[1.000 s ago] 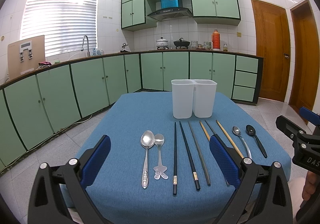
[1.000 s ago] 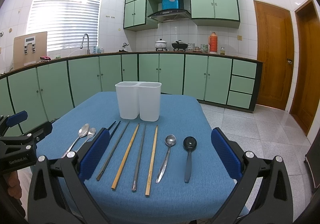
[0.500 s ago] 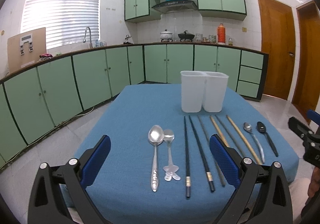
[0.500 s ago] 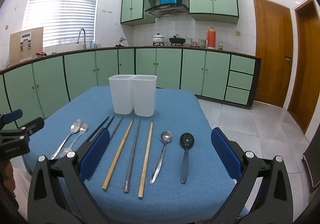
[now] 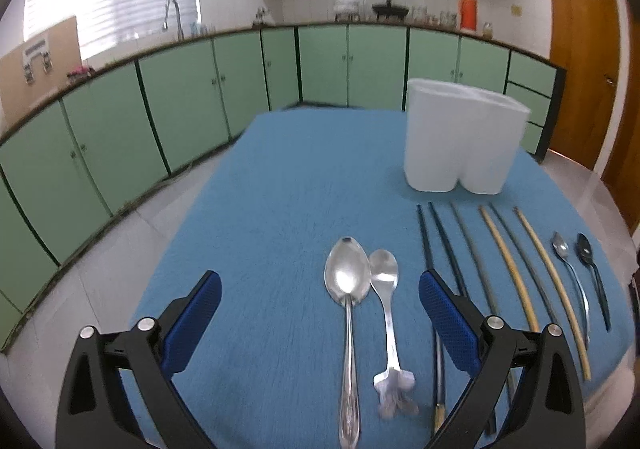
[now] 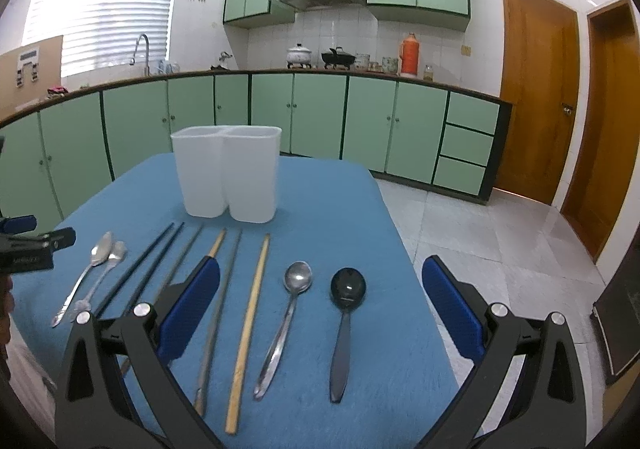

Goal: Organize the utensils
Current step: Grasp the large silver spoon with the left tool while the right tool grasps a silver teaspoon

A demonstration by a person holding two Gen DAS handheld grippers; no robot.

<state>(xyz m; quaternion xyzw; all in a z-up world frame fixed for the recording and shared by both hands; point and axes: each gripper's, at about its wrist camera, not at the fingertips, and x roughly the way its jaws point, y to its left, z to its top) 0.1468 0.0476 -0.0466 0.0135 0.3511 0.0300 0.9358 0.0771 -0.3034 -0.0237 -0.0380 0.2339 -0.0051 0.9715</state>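
Left wrist view: the left gripper [image 5: 320, 307], jaws spread wide and holding nothing, hangs low over the blue cloth-covered table [image 5: 280, 185]. Compared with half a second earlier it has moved forward and down; the utensils appear larger and the frame is slightly motion-blurred. Between its blue-padded fingers [image 5: 448, 319] lie a large silver spoon [image 5: 347, 313] and, just beside it on the right, a smaller silver spoon with a decorated handle end [image 5: 387, 305]; neither is touched. The right-hand pad now overlaps the pair of black chopsticks [image 5: 430, 245], which earlier lay between the fingers. Further right lie grey metal chopsticks [image 5: 472, 253], tan bamboo chopsticks [image 5: 506, 265], a slim silver spoon [image 5: 570, 269] and a black spoon [image 5: 592, 269], all parallel, handles toward the camera. The white two-compartment plastic holder [image 5: 460, 141] stands upright beyond the chopstick tips; its interior cannot be seen.

Right wrist view: the right gripper [image 6: 320, 309], likewise fully released and empty, has edged slightly closer to the table than before. Between its fingers lie one bamboo chopstick, the slim silver spoon and the black spoon. The left gripper appears at the left edge, above the two silver spoons. The utensils' layout matches the earlier frames.
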